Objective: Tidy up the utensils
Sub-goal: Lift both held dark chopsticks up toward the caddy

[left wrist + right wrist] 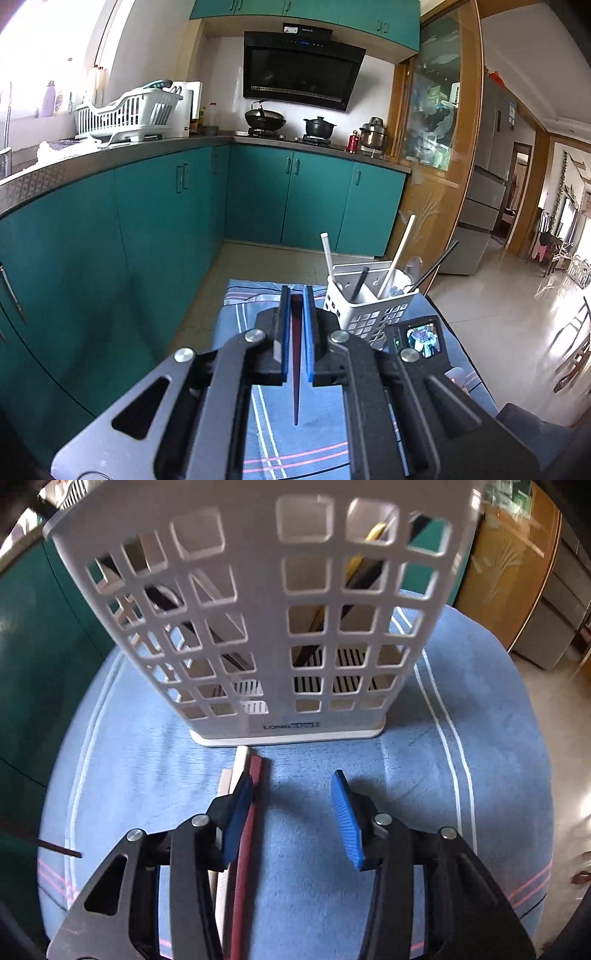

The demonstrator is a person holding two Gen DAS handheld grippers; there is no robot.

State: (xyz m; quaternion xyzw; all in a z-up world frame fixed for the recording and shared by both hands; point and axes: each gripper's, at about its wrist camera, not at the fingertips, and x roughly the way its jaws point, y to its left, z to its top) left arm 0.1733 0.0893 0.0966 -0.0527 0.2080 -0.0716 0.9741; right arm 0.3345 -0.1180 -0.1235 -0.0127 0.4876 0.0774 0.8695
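The left gripper (297,314) is clamped on a dark red chopstick (296,369), whose thin tip points back toward the camera. It is raised above a blue striped cloth (295,435), just left of a white holder (369,302) that already has white sticks and dark chopsticks leaning in its two compartments.

The right gripper (291,812) points steeply down at the cloth, its jaws about half apart and gripping nothing. A second dark red chopstick (243,830) lies between them, touching the left pad (236,819), with its far end against the holder's base. A pale chopstick (229,775) lies just left of it.

To do this step well, the left should probably carry its chopstick over the holder's rim and lower it into a compartment before letting go. The right should centre on the red chopstick alone, so it does not catch the pale one too.

The cloth covers a small rounded surface in a kitchen with teal cabinets (166,206), a hob with pots far off, a dish rack on the counter at left, and a doorway to a bright room at right.
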